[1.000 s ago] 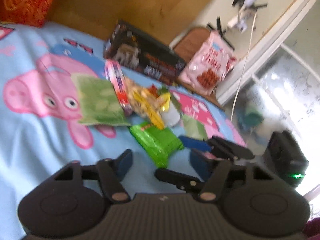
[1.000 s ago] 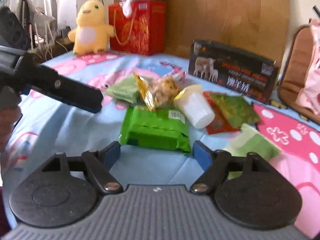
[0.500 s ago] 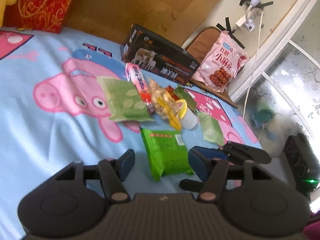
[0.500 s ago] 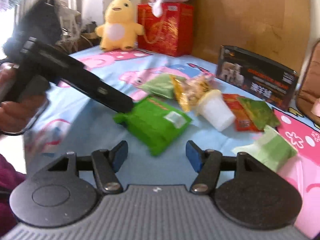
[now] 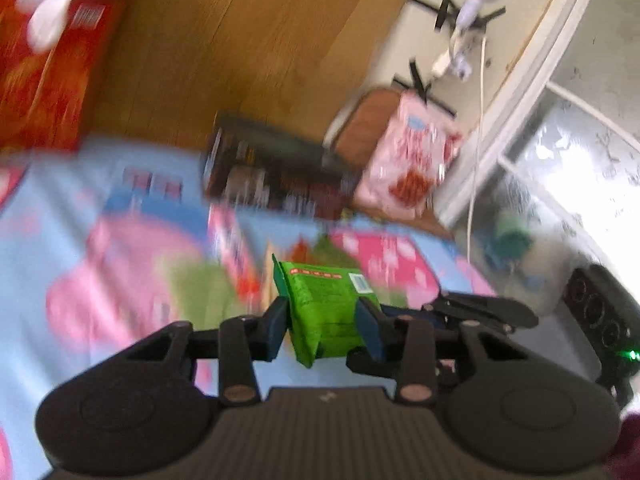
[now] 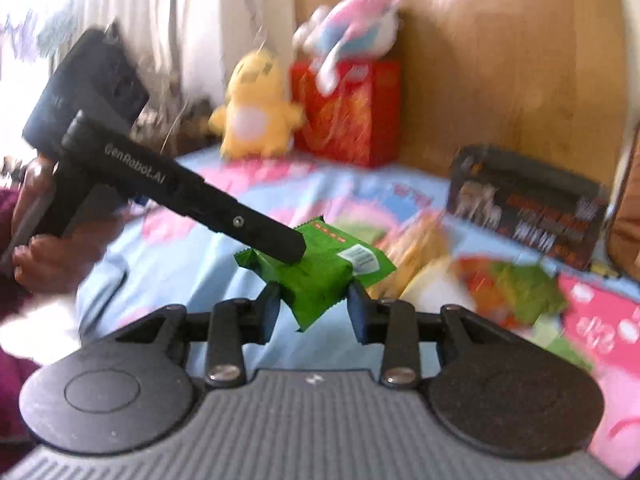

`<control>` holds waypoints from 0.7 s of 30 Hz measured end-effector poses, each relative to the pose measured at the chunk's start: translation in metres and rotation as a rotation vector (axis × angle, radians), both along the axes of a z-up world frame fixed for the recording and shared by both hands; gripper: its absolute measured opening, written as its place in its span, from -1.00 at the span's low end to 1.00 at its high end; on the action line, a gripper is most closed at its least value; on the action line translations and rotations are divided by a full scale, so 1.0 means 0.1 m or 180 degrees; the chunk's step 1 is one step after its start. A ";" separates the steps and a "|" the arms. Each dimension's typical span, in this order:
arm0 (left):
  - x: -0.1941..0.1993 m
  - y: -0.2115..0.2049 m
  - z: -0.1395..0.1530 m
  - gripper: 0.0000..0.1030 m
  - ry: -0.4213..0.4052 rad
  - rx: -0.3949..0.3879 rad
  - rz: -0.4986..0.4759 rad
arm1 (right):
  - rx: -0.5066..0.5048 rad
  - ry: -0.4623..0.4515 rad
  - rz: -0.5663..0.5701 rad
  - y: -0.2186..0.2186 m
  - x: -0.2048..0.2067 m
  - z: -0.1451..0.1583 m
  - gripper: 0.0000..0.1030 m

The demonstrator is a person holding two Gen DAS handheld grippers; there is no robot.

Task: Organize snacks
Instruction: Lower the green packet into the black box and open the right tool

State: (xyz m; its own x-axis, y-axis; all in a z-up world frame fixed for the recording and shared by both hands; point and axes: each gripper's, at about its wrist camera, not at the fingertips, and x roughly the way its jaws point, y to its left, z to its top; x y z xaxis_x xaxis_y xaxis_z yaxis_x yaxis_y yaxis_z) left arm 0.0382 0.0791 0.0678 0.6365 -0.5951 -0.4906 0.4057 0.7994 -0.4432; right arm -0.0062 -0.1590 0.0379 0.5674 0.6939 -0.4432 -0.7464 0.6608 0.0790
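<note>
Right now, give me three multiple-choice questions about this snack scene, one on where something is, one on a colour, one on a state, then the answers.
1. Where is the dark box?
A. against the wooden board
B. on the floor
C. on the yellow duck

2. What colour is the packet between the claws?
A. red
B. green
C. white

3. How is that packet?
A. lying flat on the blanket
B. lifted, with both claws at it
C. torn open

Answers: 1 A, it stands at the far edge of the blanket by the board. 2 B, bright green wrapper. 3 B, the closing left claw and right claw flank it in the air.
</note>
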 end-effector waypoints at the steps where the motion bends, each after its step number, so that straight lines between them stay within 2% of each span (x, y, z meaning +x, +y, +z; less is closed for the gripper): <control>1: 0.14 -0.05 0.09 -0.29 -0.0110 0.0012 0.0028 | 0.0057 -0.0059 -0.0078 -0.02 0.09 0.06 -0.25; 5: 0.79 -0.29 0.26 -0.29 -0.0295 0.0030 0.0143 | 0.0143 -0.0296 -0.0476 -0.05 0.62 0.28 -0.25; 8: 1.33 -0.46 0.26 -0.26 -0.0253 0.0029 0.0224 | 0.0149 -0.0403 -0.0772 -0.08 1.05 0.36 -0.25; 11: 1.72 -0.60 0.23 -0.26 -0.0185 0.0057 0.0314 | 0.0150 -0.0320 -0.0997 -0.11 1.49 0.35 -0.25; 13: 1.92 -0.67 0.18 -0.18 -0.0107 0.0102 0.0426 | 0.0181 -0.0237 -0.1122 -0.14 1.75 0.31 -0.23; 15: 2.00 -0.68 0.11 -0.18 0.0028 0.0135 0.0458 | 0.0157 -0.0176 -0.1317 -0.17 1.98 0.28 -0.09; 18: 1.80 -0.51 0.01 -0.15 0.0033 0.0032 0.0384 | 0.0138 -0.0216 -0.1637 -0.28 2.00 0.28 -0.10; 21: 1.49 -0.15 -0.12 -0.08 0.0084 -0.0084 0.0443 | 0.0538 0.0077 -0.1591 -0.57 1.83 0.30 -0.09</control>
State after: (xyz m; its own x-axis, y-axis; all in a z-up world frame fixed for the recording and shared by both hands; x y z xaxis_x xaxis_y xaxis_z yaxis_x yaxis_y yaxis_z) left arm 0.1872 0.0639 0.0559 0.7009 -0.5148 -0.4936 0.2795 0.8350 -0.4739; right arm 0.1773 -0.2157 0.0679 0.8385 0.4041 -0.3656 -0.3401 0.9122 0.2285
